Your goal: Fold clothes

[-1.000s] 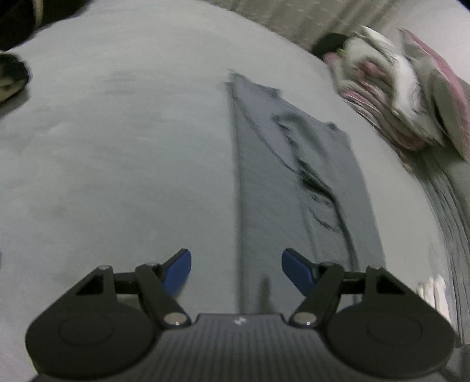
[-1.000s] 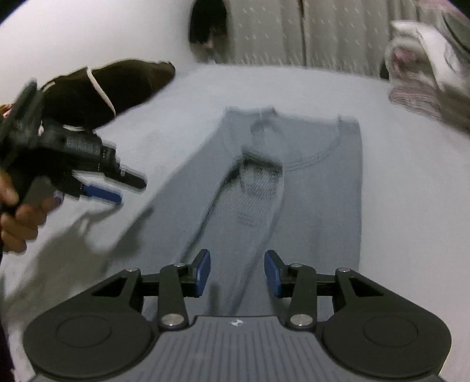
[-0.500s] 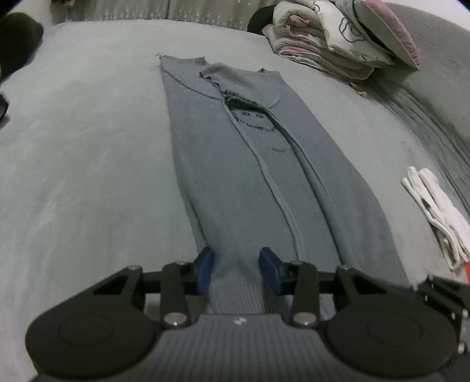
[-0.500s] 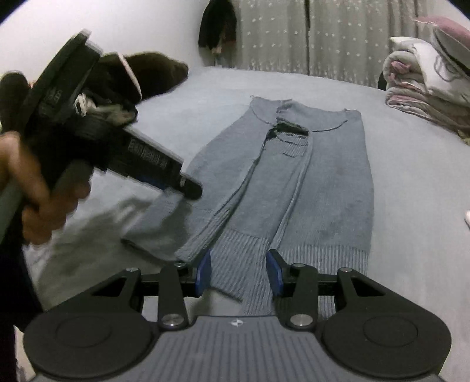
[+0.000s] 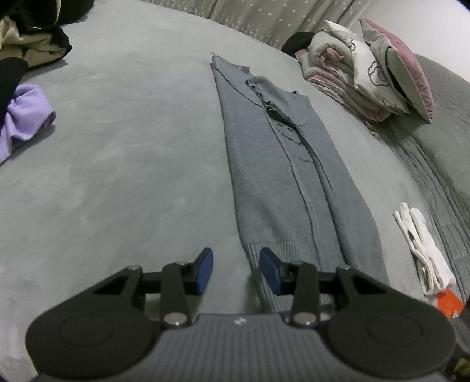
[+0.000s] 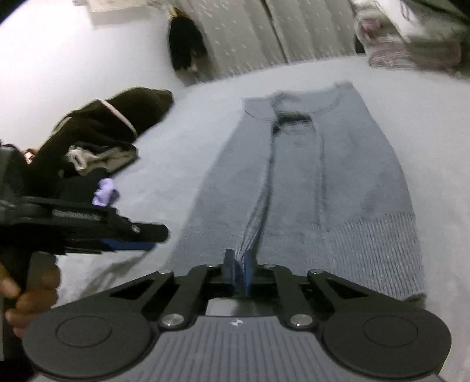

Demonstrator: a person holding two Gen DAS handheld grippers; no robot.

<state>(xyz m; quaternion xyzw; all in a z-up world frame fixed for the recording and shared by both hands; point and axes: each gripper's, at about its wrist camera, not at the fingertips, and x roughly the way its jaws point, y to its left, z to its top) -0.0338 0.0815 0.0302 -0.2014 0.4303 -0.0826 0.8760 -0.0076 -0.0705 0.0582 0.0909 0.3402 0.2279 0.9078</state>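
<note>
One grey knit sweater (image 5: 282, 182), folded lengthwise into a long strip, lying flat on the grey bed (image 5: 123, 164), neckline at the far end, ribbed hem nearest the cameras. Two sleeves folded in along the middle, edges meeting in a seam-like line.

Left gripper (image 5: 236, 269) with blue pads apart, poised at the hem's left corner, right pad over the ribbing, left pad over bare bedcover; contact with the cloth not clear.

Right gripper (image 6: 238, 271) with pads pressed together, clamped on a pinch of the sweater (image 6: 308, 188) at the hem's middle, a ridge of cloth rising from the fold into the pads. Blurred in this view: left gripper (image 6: 138, 238) off to the side, held by a bare hand (image 6: 26, 296).

Elsewhere on the bed: one lilac garment (image 5: 23, 120) at the left edge; one heap of dark and beige clothes (image 5: 32, 38) in the far left corner; one stack of folded bedding (image 5: 346, 79) with one pink-edged pillow (image 5: 402, 70) leaning on it; one small white folded cloth (image 5: 423, 252) to the right of the sweater, well apart from it. One starred curtain (image 5: 282, 17) behind.
</note>
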